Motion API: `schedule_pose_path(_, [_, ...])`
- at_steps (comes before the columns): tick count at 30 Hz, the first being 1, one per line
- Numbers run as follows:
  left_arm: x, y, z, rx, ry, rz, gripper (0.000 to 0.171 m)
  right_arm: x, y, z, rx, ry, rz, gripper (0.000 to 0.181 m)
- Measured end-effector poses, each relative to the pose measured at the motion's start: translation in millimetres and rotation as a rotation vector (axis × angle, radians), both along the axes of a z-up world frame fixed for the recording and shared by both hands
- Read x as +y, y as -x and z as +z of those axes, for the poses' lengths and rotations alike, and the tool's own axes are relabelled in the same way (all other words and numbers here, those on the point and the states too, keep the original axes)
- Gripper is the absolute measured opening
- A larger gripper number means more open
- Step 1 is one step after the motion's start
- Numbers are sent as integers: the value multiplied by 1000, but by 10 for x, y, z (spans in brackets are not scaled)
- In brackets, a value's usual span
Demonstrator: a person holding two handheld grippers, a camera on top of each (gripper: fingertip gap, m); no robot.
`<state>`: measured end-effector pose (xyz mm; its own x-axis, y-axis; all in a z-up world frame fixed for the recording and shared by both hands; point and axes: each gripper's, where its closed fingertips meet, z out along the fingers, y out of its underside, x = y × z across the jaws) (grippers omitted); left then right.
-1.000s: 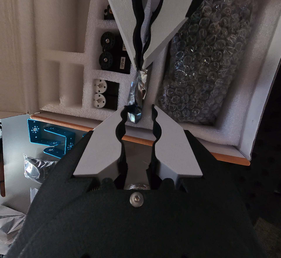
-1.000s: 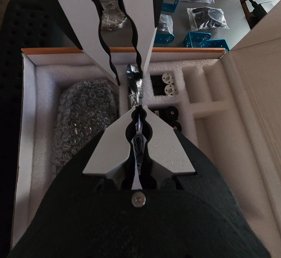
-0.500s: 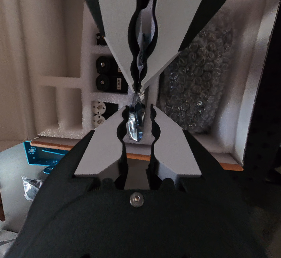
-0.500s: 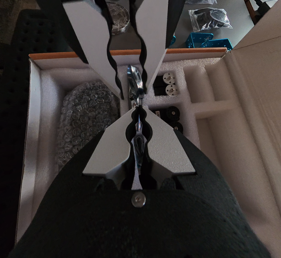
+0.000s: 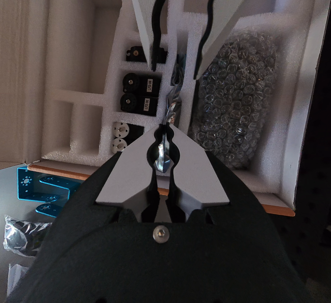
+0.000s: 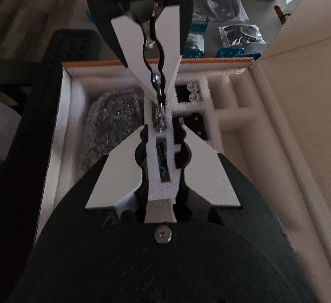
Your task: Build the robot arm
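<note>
1. The left gripper (image 5: 164, 127) is clamped on a small crinkled plastic bag (image 5: 162, 158), shiny and silvery with a bluish glint; one end sits between the wavy black pads, the rest sticks out past the fingertips.
2. The bag's long axis runs along the fingers, pointing forward toward the right gripper (image 6: 163, 130), whose fingers stand wide apart with nothing between them; the bag tip (image 6: 160, 121) hangs just ahead of its fingertips.
3. Below lies white foam (image 5: 111, 95) with cut compartments in an open cardboard box.
4. Left of the left fingertips sit black servos (image 5: 139, 95); to the right, a bubble-wrap bundle (image 5: 234, 108).
5. Blue metal brackets (image 5: 41, 192) lie outside the box.
</note>
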<state>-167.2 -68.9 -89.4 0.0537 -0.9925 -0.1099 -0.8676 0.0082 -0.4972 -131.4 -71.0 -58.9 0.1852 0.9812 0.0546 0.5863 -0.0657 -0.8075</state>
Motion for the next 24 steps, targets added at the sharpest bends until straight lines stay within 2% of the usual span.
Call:
schedule_pose_path(5, [-6, -1, 11, 12, -37, -1, 1, -24, -35, -286, -100, 1, -31, 25])
schedule_pose_path(6, [-7, 1, 12, 11, -37, 4, 1, -43, -18, -276, -84, 16, -25, 20])
schedule_pose_path(11, [-21, -9, 48, 4, -44, 6, 0, -55, 42, -215, -27, 22, -18, 27])
schedule_pose_path(15, [-14, 5, 23, 35, -110, -19, 0, -61, 63, -332, -73, 71, -21, 24])
schedule_pose_path(20, [-28, 15, 46, 32, -195, -31, 0, -57, 53, -378, -123, 17, -13, 23])
schedule_pose_path(24, [-32, 30, 64, 17, -191, -13, 0, -50, 64, -385, -118, 38, -13, 23])
